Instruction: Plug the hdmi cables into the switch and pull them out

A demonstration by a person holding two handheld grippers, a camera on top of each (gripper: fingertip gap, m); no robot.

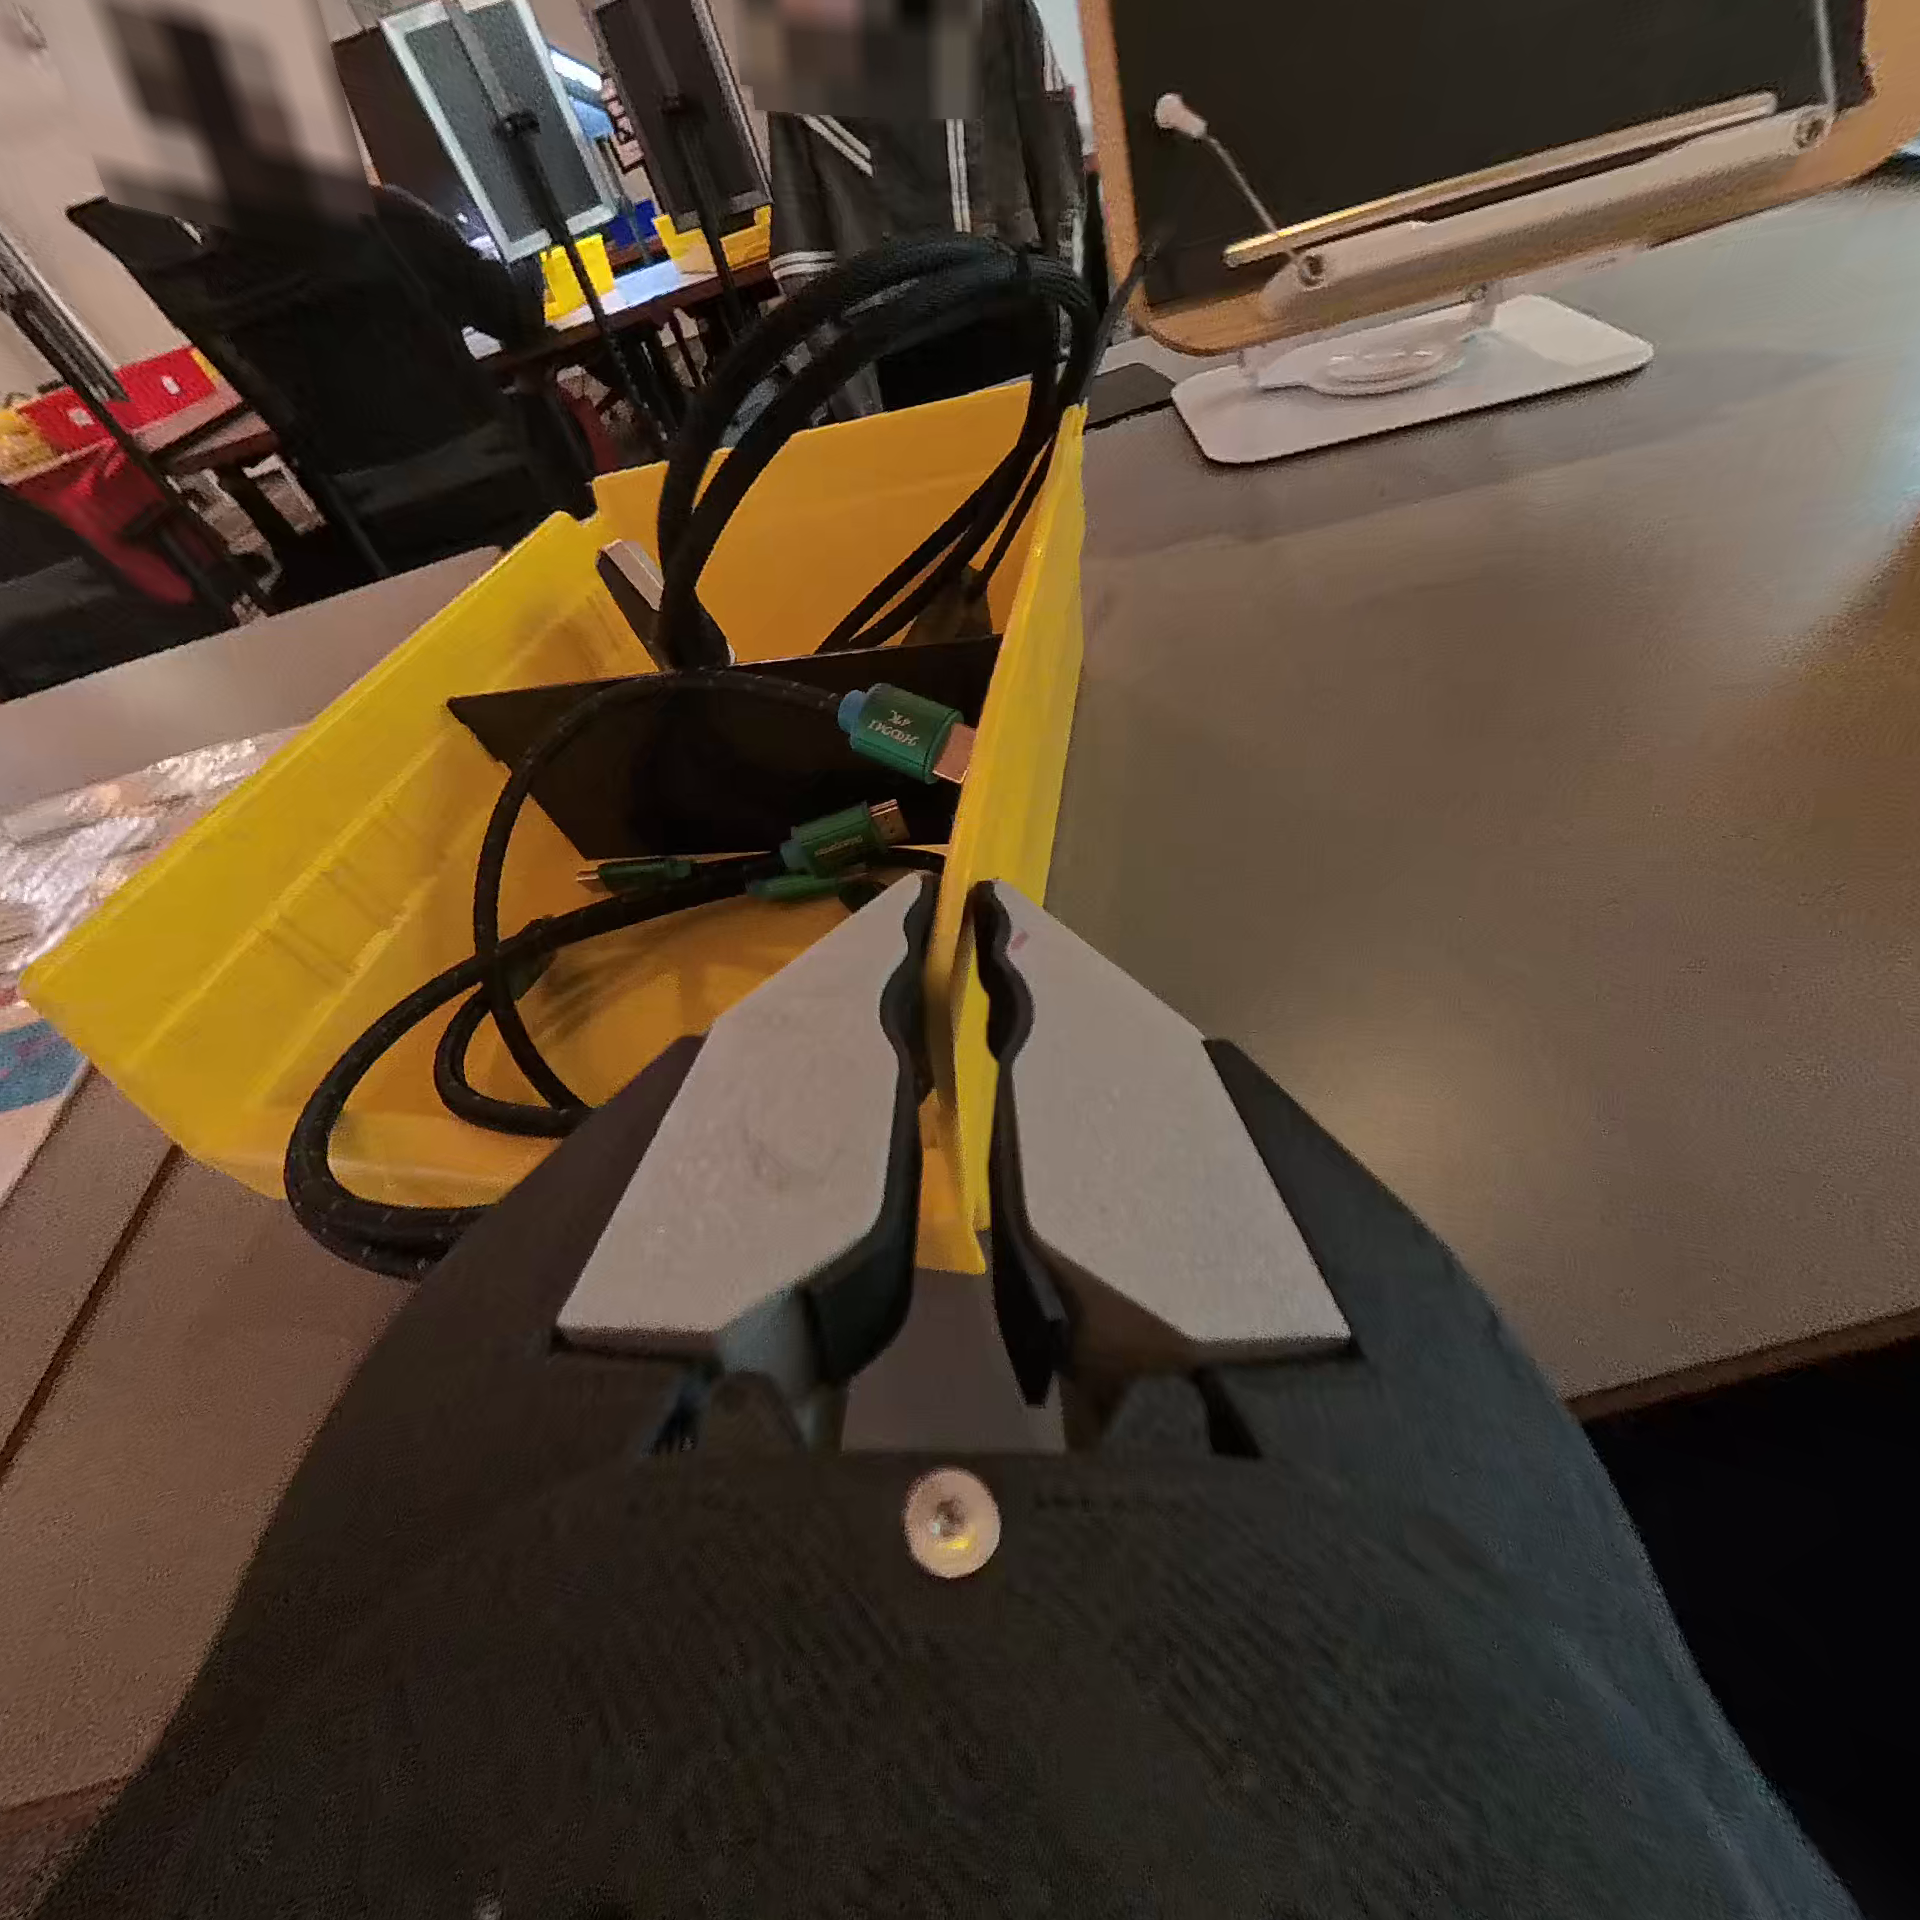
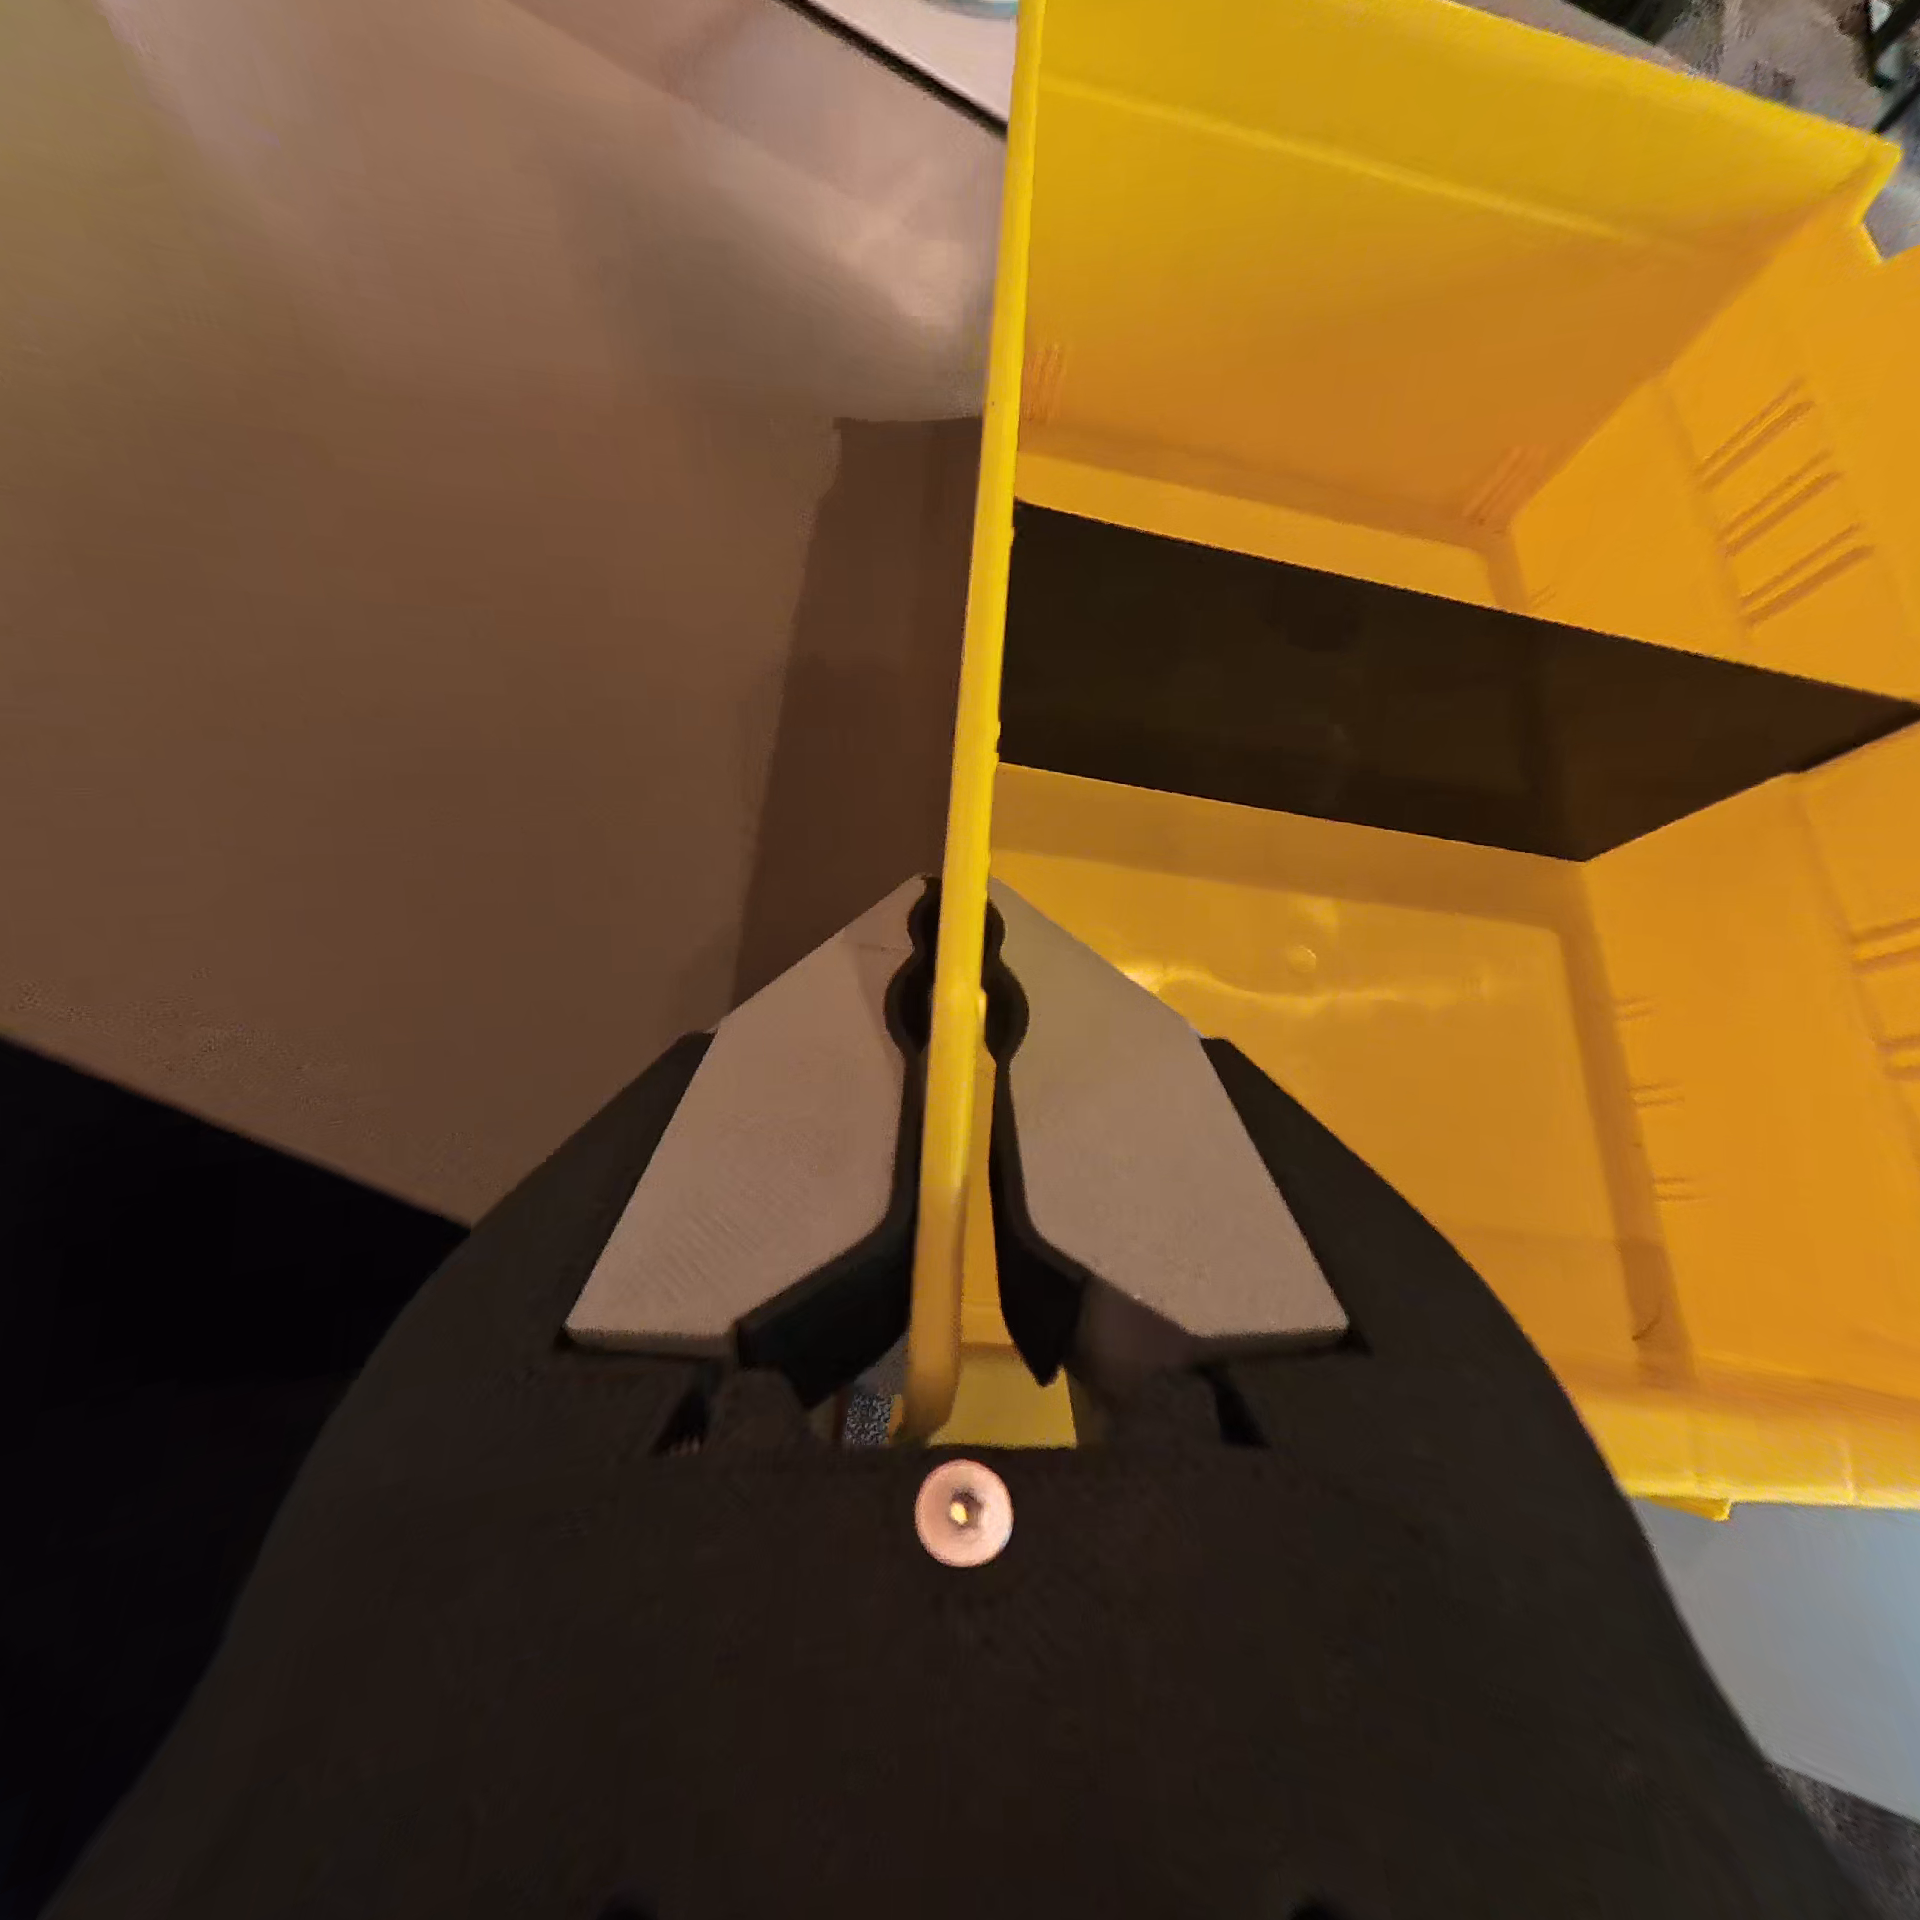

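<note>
Left wrist view shows us the hdmi cables [image 1: 499, 997], black and braided, with green plugs [image 1: 902, 734], lying in a heap inside a yellow bin [image 1: 312, 914]. One cable loops out over the low front edge of the bin, and more loops stand up tall at the back. A black divider [image 1: 727, 748] crosses the bin, and one green plug rests on top of it. We cannot make out the switch for sure. Our left gripper [image 1: 948, 904] has its fingers pinched on the right wall of this bin. In the right wrist view, our right gripper [image 2: 961, 904] has its fingers squeezed tight on the thin wall of a second yellow bin [image 2: 1351, 312], which looks empty and has a black divider [image 2: 1403, 707] too. Both bins sit on a brown table [image 1: 1455, 779], and a tablet on a white stand [image 1: 1403, 353] is farther back. We think the cables could spill if we tip the full bin, because they are tangled and one already hangs out. The thin wall could also slip from our grip.
</note>
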